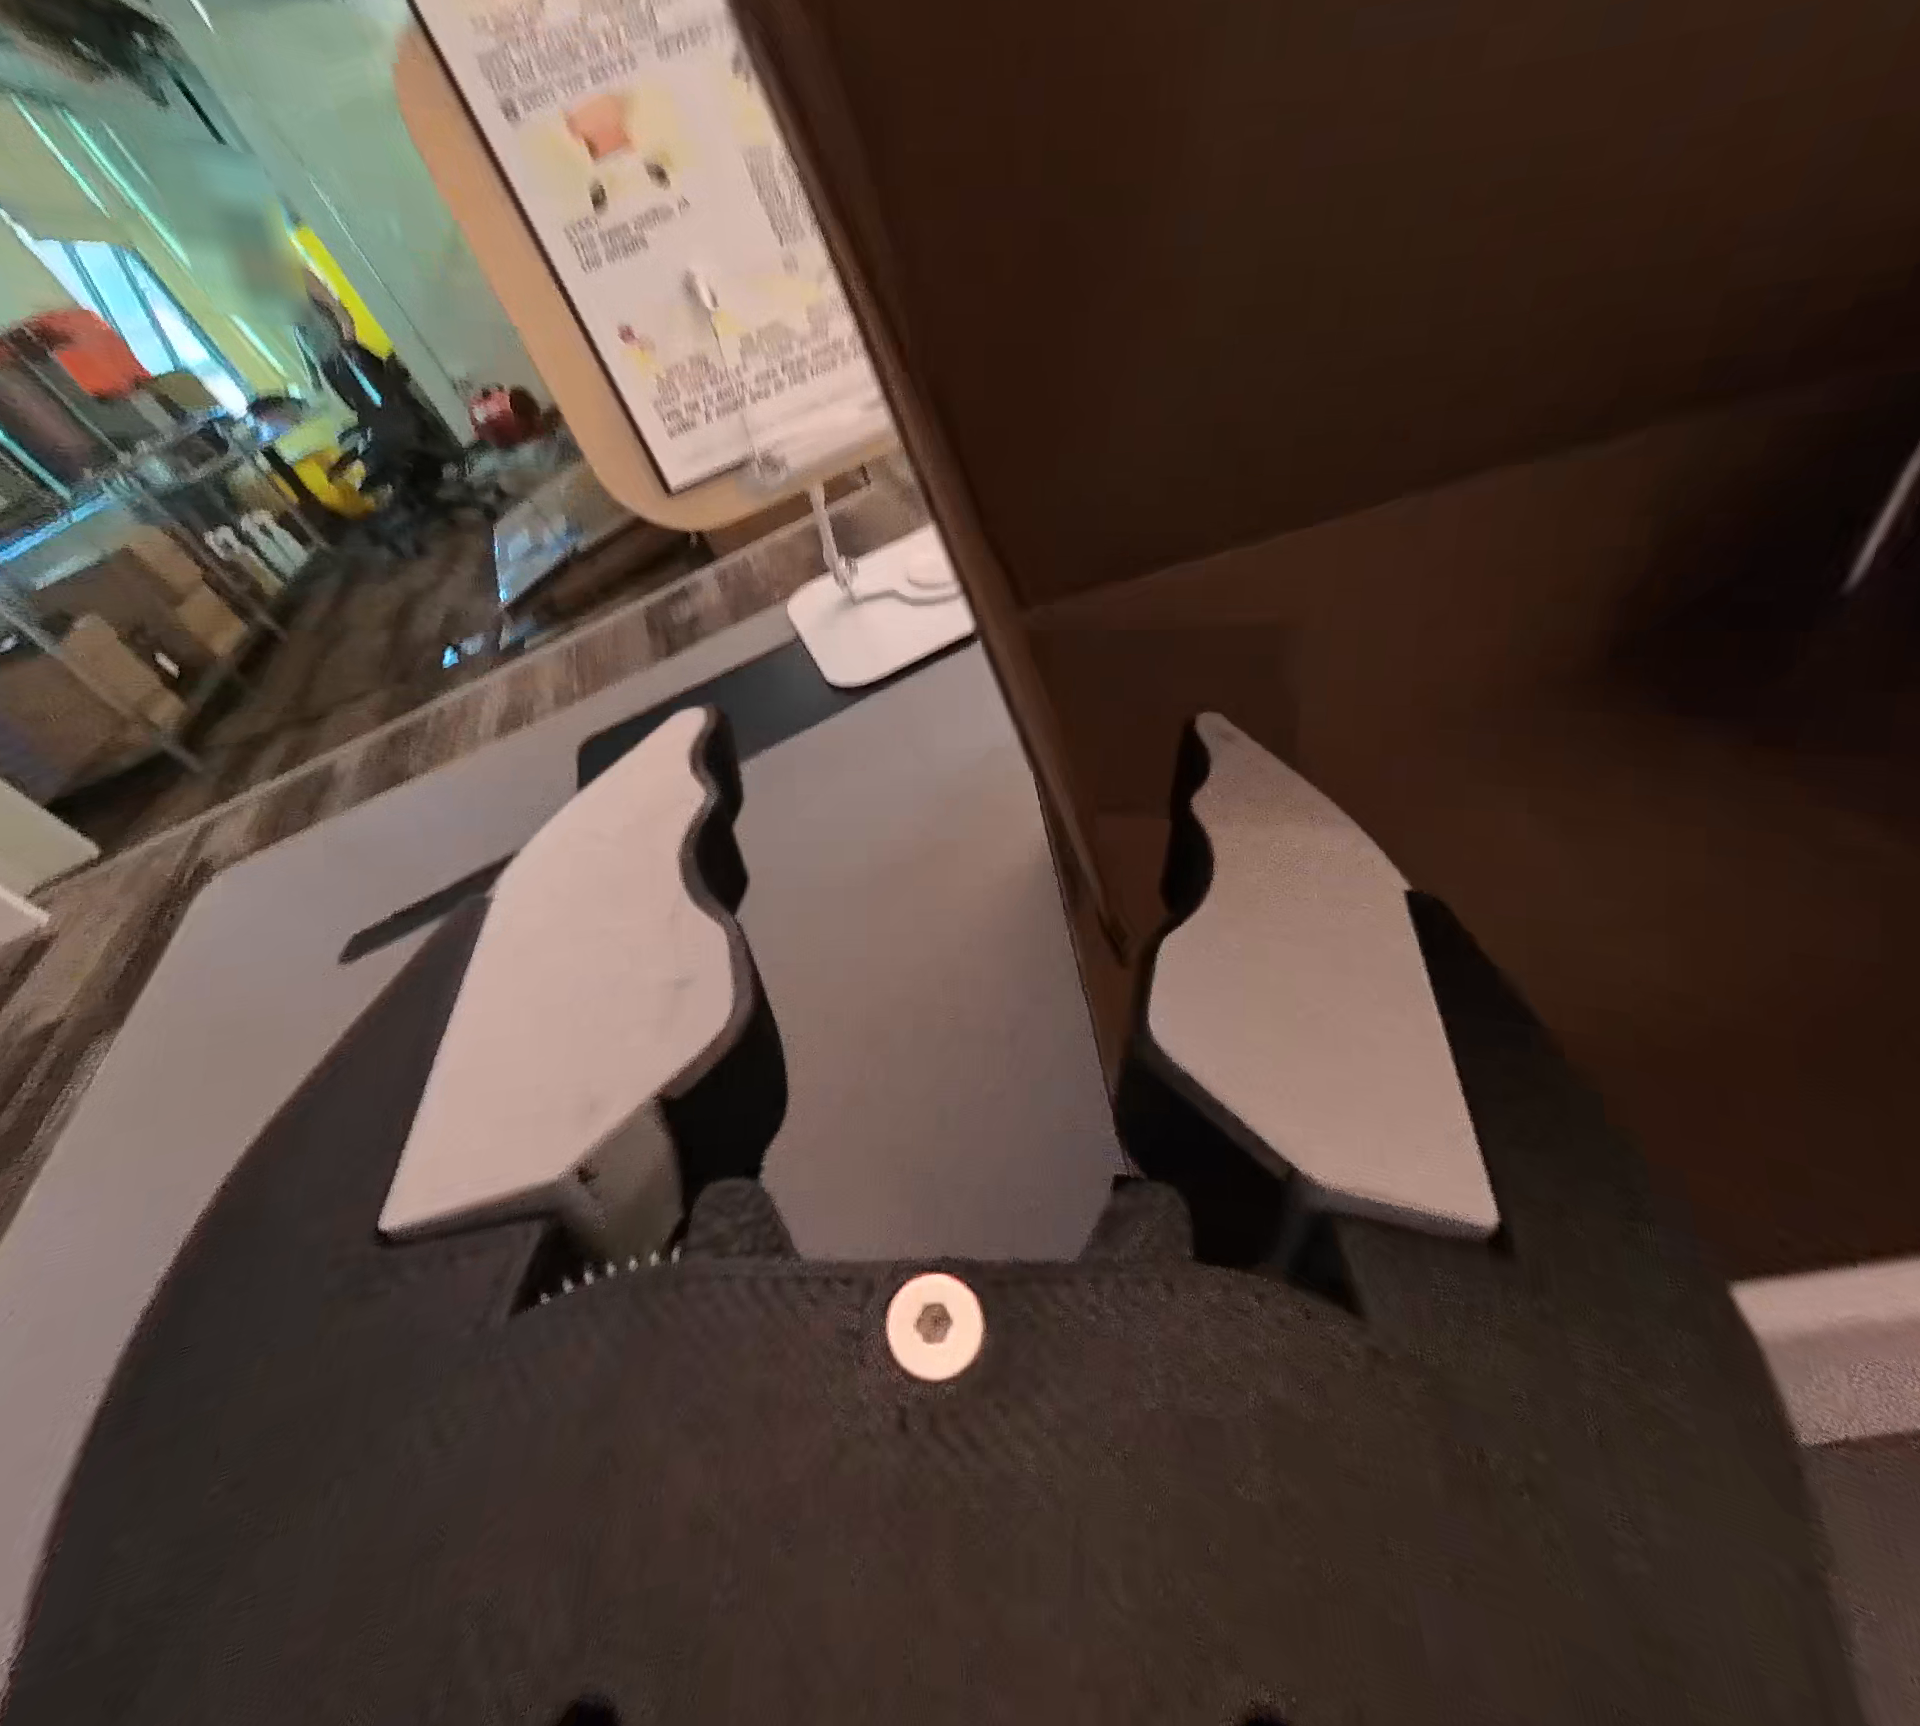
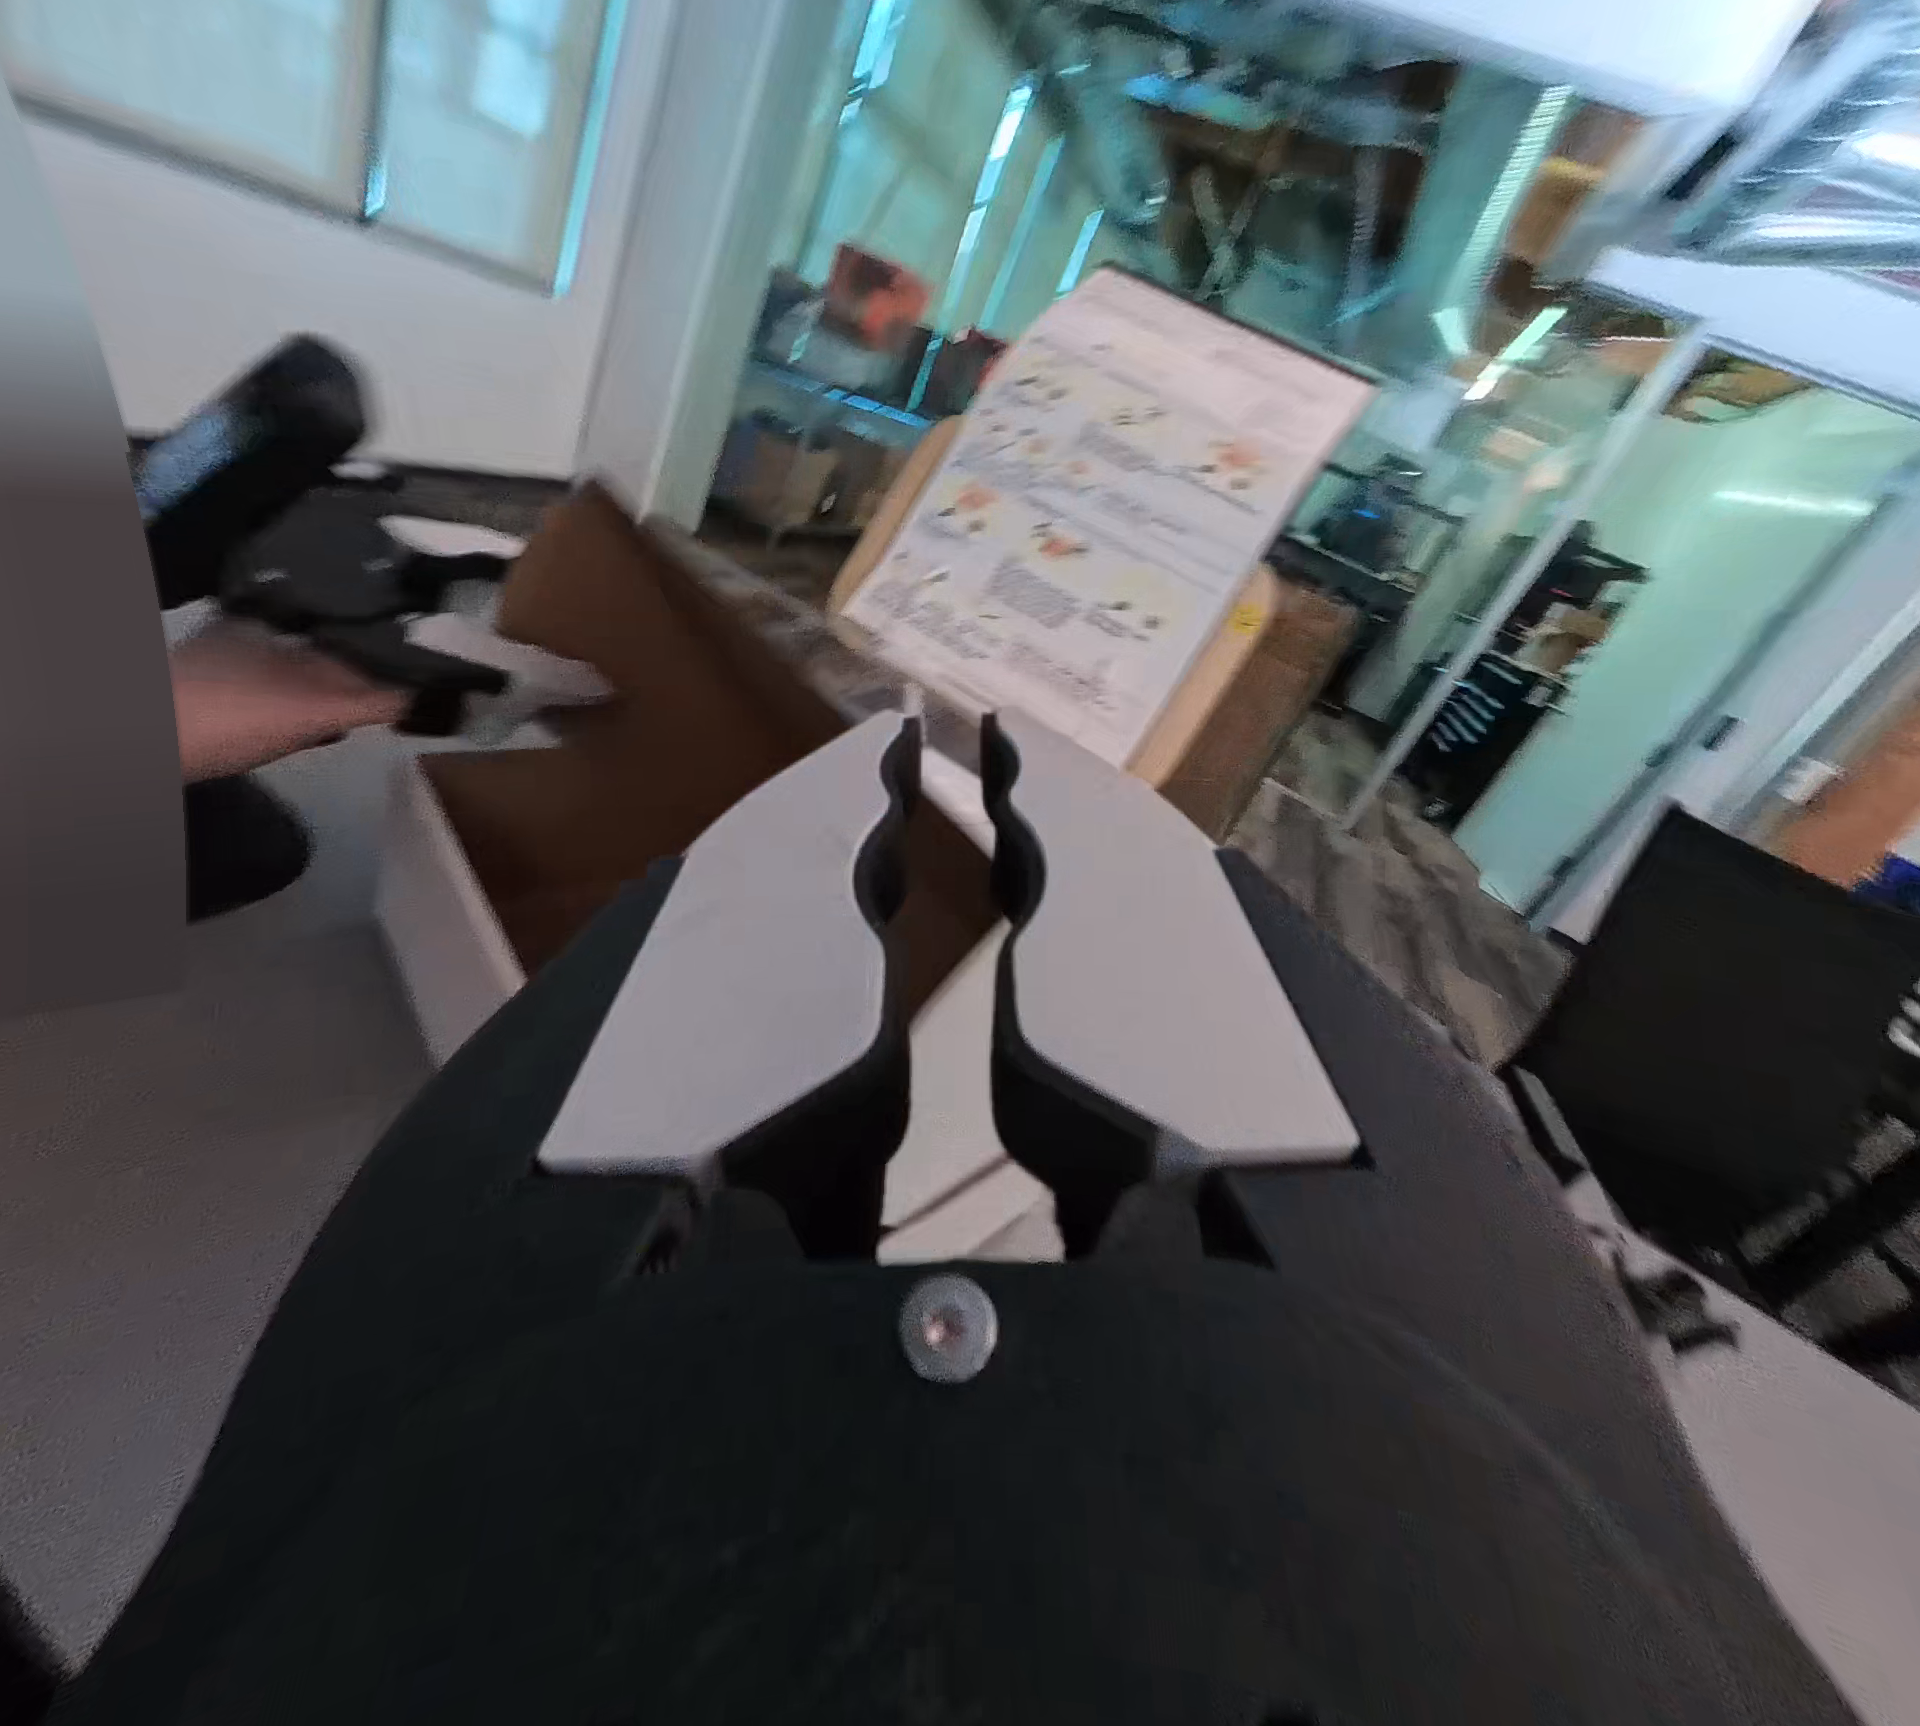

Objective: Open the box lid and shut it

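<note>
The cardboard box is white outside and brown inside. Its lid stands raised, and its free edge runs down between the fingers of my left gripper. That gripper is wide open and straddles the edge without touching it. In the right wrist view the lid rises at the box's far left, with the left gripper and a hand beside it. My right gripper hovers over the box's near right wall, nearly shut with a narrow slit. I cannot tell whether it pinches the wall.
The box stands on a black mat on a grey table. A printed board on a white stand base is behind it, also in the right wrist view. A black chair stands at the right.
</note>
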Demonstrator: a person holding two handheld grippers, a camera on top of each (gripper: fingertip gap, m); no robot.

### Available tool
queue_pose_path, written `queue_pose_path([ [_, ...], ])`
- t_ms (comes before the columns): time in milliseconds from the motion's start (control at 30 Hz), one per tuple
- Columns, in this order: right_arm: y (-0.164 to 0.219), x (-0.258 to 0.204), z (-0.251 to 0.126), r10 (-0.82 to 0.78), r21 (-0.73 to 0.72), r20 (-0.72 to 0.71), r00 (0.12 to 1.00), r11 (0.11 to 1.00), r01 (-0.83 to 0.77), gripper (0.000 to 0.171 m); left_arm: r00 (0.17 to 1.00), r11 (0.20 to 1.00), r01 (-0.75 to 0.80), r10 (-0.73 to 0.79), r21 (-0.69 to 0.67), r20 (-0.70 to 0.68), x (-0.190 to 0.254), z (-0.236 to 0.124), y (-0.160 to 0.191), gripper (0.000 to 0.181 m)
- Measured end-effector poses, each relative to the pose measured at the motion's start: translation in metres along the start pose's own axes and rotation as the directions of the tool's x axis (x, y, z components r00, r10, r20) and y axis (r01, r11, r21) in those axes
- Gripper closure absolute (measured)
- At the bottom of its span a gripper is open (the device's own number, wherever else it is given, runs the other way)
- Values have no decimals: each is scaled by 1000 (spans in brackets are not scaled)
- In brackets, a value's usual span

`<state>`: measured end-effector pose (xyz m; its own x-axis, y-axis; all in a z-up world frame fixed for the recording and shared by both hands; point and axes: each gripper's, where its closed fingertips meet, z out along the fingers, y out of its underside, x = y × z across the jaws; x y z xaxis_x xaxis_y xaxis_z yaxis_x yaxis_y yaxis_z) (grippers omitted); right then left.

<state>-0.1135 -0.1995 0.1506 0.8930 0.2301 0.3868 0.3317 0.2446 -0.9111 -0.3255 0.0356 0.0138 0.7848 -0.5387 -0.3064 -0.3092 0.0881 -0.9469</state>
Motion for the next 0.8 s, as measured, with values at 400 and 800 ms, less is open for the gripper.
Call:
queue_pose_path([
  [400,99,-22,5,307,-241,133,942,932,-270,113,991,989,-97,86,-108,-99,26,-9,20,130],
  [800,124,-41,0,242,-299,318,917,943,-146,116,918,995,74,-93,-64,-385,26,-64,11,143],
])
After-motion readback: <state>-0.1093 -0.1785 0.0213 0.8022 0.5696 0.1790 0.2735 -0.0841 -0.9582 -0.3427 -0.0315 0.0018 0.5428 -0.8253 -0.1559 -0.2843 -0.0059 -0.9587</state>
